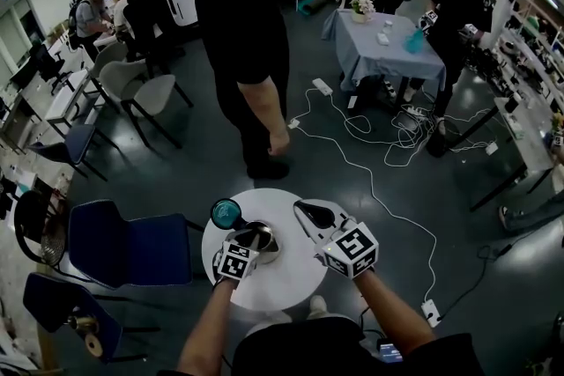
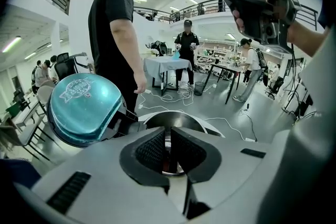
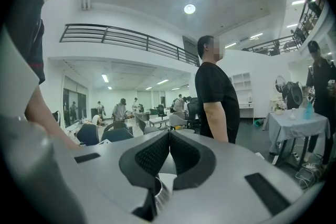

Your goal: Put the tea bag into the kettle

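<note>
The kettle (image 1: 264, 233) sits on a small round white table (image 1: 284, 288), a little toward the 9 o'clock side of the top. Its teal lid (image 1: 226, 211) is tipped open at about 10 o'clock from the mouth. The left gripper (image 1: 248, 239) hangs right over that open mouth with its pads drawn in to a narrow slit. A thin dark sliver shows in the slit, and I cannot tell what it is. The tea bag itself I cannot make out in any view.

The right gripper (image 1: 306, 211) is held up off the table at roughly 3 o'clock from the kettle, clear of it. Its jaws are pressed fully together with nothing between them.

At 12 o'clock from the table stands a person in black (image 1: 242, 40). There is a blue chair (image 1: 128, 242) at 9 o'clock, and a cloth-covered table (image 1: 388, 55) well off at about 1 o'clock.
</note>
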Motion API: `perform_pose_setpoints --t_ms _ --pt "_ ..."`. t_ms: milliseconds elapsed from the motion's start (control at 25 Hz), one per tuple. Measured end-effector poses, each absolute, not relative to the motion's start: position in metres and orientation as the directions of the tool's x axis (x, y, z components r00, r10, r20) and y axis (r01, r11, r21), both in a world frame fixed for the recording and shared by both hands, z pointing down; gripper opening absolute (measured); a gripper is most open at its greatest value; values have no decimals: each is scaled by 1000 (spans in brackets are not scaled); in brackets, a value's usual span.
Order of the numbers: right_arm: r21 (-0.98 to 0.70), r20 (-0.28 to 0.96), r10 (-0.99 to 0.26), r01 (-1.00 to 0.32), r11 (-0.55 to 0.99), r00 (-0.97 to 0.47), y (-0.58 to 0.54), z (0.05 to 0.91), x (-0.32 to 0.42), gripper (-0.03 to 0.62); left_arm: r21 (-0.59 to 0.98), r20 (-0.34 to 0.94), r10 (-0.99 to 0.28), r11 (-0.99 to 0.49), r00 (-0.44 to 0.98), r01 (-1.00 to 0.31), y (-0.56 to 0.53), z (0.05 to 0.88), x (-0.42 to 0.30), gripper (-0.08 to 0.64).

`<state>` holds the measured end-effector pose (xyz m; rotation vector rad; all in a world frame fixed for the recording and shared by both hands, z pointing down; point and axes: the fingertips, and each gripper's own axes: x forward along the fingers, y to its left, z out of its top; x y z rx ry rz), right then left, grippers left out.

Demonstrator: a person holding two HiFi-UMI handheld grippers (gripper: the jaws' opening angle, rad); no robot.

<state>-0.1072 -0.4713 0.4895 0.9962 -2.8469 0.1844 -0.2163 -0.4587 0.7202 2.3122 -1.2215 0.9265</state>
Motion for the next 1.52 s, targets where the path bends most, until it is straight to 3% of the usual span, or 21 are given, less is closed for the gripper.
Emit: perform_pose_setpoints --t_ms 680,1520 --pt "-73 143 -570 -583 809 -809 -463 482 -105 18 67 586 -698 -464 411 -884 -453 658 -211 20" --pt "-59 115 -503 -511 857 -857 -447 470 -78 18 46 284 -856 -438 432 -898 -426 515 -157 15"
